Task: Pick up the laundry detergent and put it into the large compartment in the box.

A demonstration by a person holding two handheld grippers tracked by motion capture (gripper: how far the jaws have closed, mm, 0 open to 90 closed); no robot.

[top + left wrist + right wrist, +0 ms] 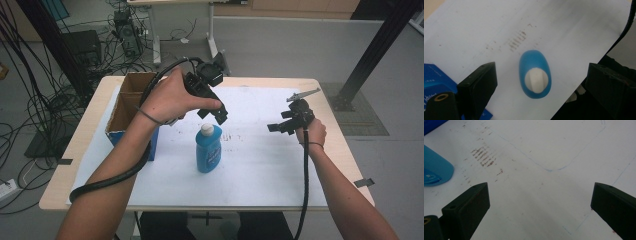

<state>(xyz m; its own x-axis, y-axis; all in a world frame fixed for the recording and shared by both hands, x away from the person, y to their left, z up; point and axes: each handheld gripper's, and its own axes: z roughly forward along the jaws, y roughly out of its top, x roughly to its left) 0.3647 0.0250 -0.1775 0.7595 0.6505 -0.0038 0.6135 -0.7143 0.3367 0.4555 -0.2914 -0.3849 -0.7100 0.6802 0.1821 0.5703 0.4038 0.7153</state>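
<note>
Blue bottle (209, 148) stands upright mid-worktop (260, 165), directly under the released left claw (212, 114). Cardboard box (131, 107) sits at its ten o'clock; released right claw (280, 126) hovers at three.

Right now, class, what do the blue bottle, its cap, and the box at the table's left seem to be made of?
Blue bottle: probably plastic, with a smooth, evenly coloured, slightly glossy body. Its white cap: likely plastic too, matte and moulded-looking. Open box: cardboard by its look, with dull brown inner walls and a printed blue outside.
</note>
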